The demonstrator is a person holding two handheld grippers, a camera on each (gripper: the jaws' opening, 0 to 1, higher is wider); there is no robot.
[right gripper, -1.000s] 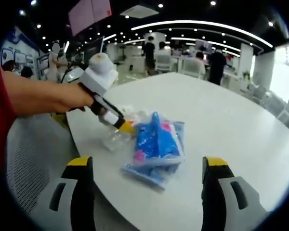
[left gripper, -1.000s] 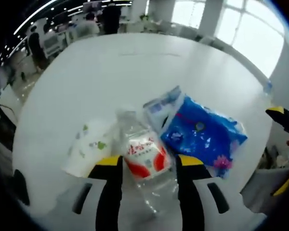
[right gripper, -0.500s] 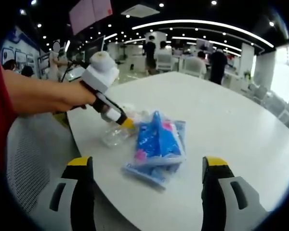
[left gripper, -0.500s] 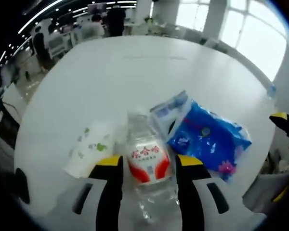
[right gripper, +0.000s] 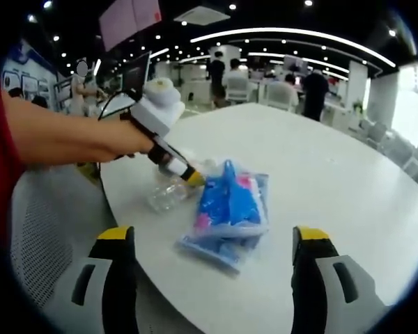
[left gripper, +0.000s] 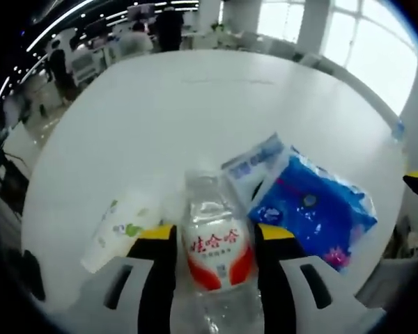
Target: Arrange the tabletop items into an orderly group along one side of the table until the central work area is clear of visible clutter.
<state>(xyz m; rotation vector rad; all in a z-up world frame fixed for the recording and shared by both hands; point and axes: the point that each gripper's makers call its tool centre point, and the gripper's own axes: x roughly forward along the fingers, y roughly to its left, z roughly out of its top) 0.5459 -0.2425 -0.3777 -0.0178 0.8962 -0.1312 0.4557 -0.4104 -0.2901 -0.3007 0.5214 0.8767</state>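
Observation:
A clear water bottle (left gripper: 219,254) with a red label lies on the white round table (left gripper: 195,97), its cap pointing away. My left gripper (left gripper: 214,233) is shut on it, one jaw against each side of the label. A white paper cup (left gripper: 115,229) with green print lies on its side just left of the bottle. A blue tissue pack (left gripper: 313,212) lies to the right, a paler pack (left gripper: 254,163) partly under it. In the right gripper view a hand holds the left gripper (right gripper: 191,177) on the bottle (right gripper: 164,198), beside the blue pack (right gripper: 230,205). My right gripper (right gripper: 212,236) stands wide open, above the table edge.
All the items sit near the table's near edge (right gripper: 195,292); the rest of the tabletop (right gripper: 334,181) stretches away bare. A grey mesh chair (right gripper: 49,229) stands left of the table. People and desks fill the far room.
The left gripper has edged toward the tissue pack. The bottle, tilted before, now lies straight between the jaws. The right gripper has stayed still and open.

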